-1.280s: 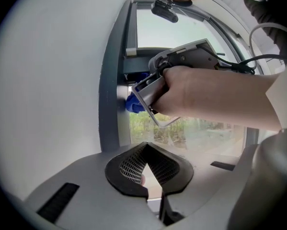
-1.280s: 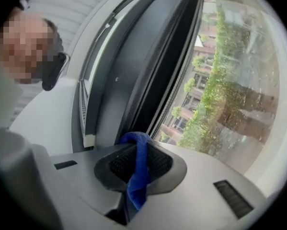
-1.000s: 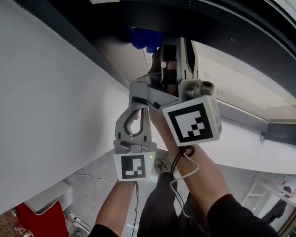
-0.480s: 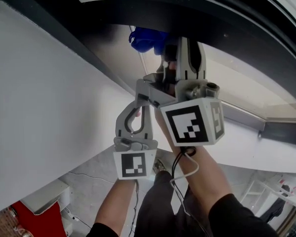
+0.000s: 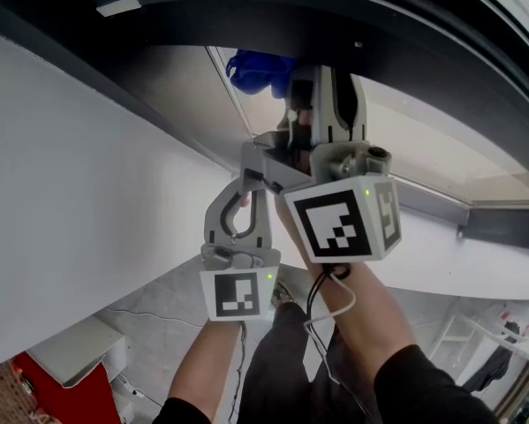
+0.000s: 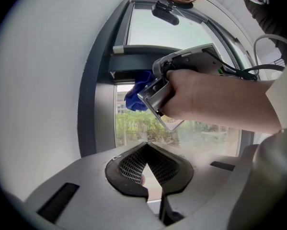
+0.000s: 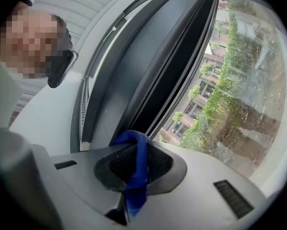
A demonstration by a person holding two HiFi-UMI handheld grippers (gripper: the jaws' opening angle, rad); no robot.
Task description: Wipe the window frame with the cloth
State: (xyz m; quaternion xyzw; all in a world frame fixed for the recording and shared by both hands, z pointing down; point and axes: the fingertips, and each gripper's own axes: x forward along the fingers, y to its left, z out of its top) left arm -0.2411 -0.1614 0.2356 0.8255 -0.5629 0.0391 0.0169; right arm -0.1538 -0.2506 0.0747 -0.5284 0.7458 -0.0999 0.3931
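The blue cloth (image 5: 257,67) is bunched against the dark window frame (image 5: 335,16) at the top of the head view. My right gripper (image 5: 288,79) reaches up to it and is shut on it. In the right gripper view the cloth (image 7: 137,174) hangs pinched between the pads, with the right gripper (image 7: 137,153) close to the dark frame (image 7: 153,71). My left gripper (image 5: 262,153) sits lower, just under the right hand. Its jaws (image 6: 147,150) are together with nothing in them. From there I see the cloth (image 6: 136,97) pressed on the frame (image 6: 97,90).
A white wall (image 5: 79,201) slopes along the left. Window glass (image 7: 229,90) shows trees and buildings outside. A white sill (image 5: 441,254) runs at right. Below are grey floor, a red object (image 5: 43,387) and a cable (image 5: 330,312).
The right gripper and cloth have slid along the dark frame, away from the white tag at upper left. The left gripper has stayed just beneath it.
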